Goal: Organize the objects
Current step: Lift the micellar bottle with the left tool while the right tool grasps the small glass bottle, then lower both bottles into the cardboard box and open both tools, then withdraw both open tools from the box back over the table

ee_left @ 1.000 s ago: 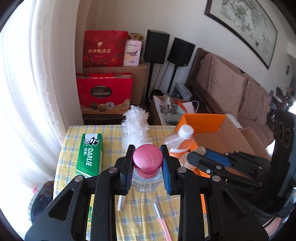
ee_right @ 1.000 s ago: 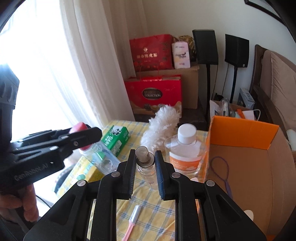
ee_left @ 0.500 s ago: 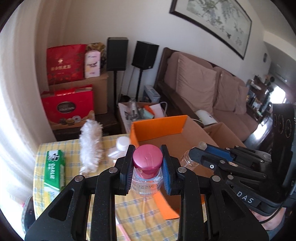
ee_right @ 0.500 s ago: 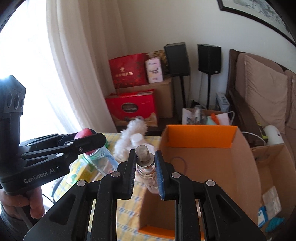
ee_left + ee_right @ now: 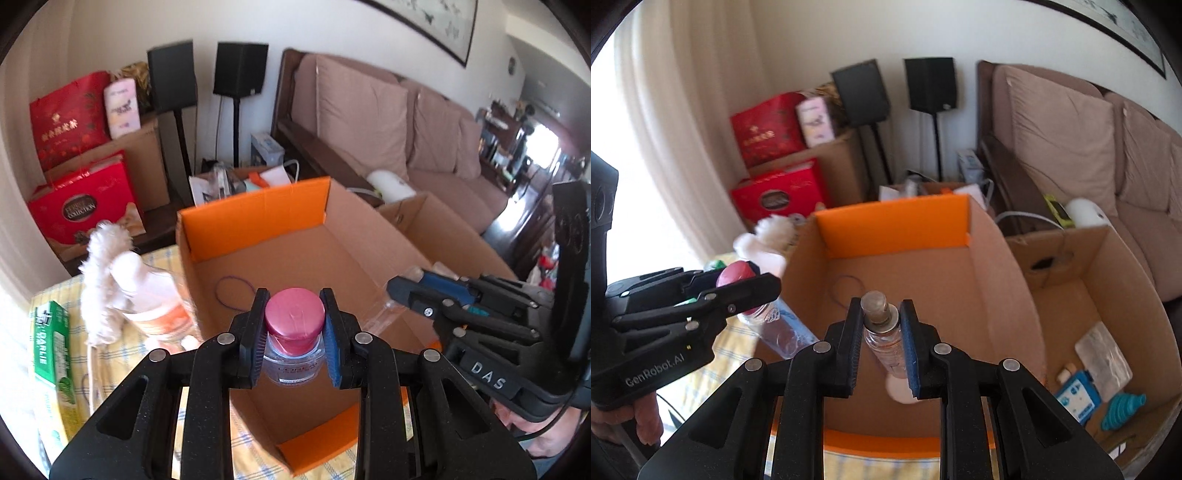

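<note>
My left gripper (image 5: pixel 294 336) is shut on a clear bottle with a pink cap (image 5: pixel 294 319) and holds it above the open cardboard box with orange flaps (image 5: pixel 255 216). My right gripper (image 5: pixel 880 345) is shut on a small clear glass bottle with a grey stopper (image 5: pixel 882 332), also above the box (image 5: pixel 894 221). The left gripper shows at the left of the right wrist view (image 5: pixel 746 291); the right gripper shows at the right of the left wrist view (image 5: pixel 410 291). A thin loop of cord (image 5: pixel 231 291) lies on the box floor.
On the yellow checked tablecloth (image 5: pixel 122 365) left of the box are a white feather duster (image 5: pixel 105 280), a white-capped bottle with an orange label (image 5: pixel 159 314) and a green Darlie toothpaste box (image 5: pixel 50 341). A second cardboard box (image 5: pixel 1100 332) with small items stands to the right. A sofa (image 5: pixel 406 122) is behind.
Both grippers have carried their bottles to the right, from over the tablecloth to over the open box. Both stayed shut on their bottles.
</note>
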